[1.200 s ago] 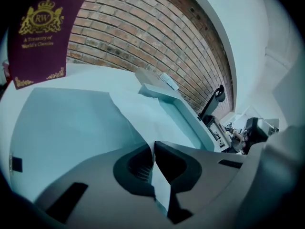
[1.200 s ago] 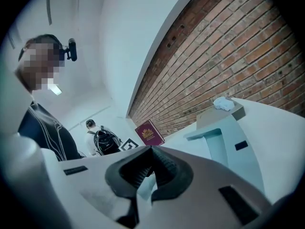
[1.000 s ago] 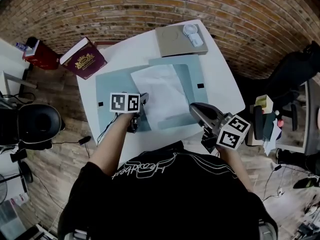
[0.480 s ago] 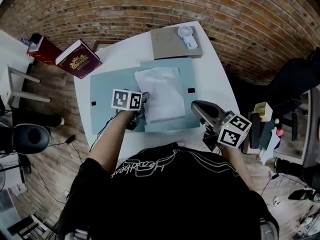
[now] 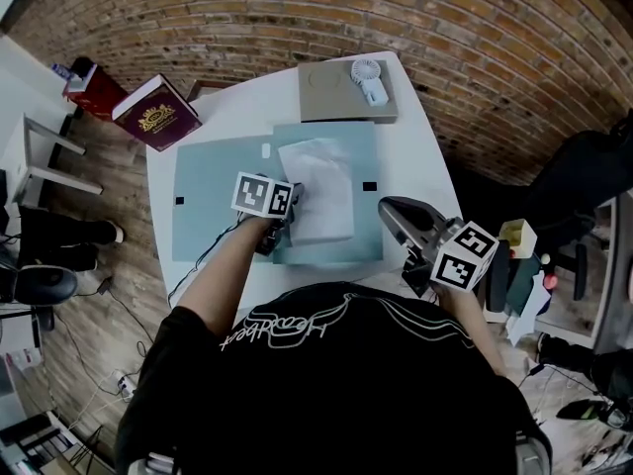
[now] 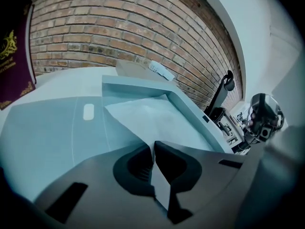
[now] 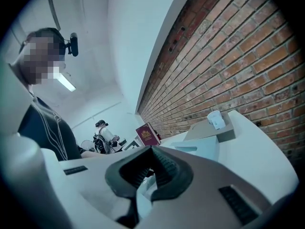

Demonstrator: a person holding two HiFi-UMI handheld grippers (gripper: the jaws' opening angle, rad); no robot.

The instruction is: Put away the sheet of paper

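An open light-blue folder lies on the white table. Its right cover stands tilted up like a wall. A white sheet of paper rests in the fold against that cover. My left gripper is shut on the paper's near edge; in the left gripper view the sheet runs straight into the closed jaws of the left gripper. My right gripper is at the folder's right edge. In the right gripper view the right gripper looks shut with pale folder material between the pads.
A maroon book lies at the table's far left corner. A flat grey box with a small white fan sits at the far edge. A brick wall runs behind the table. Furniture and clutter stand to the right.
The left gripper has moved right with the paper's edge, and the sheet now lies narrower against the right cover. The right gripper has shifted a little along the folder's right edge.
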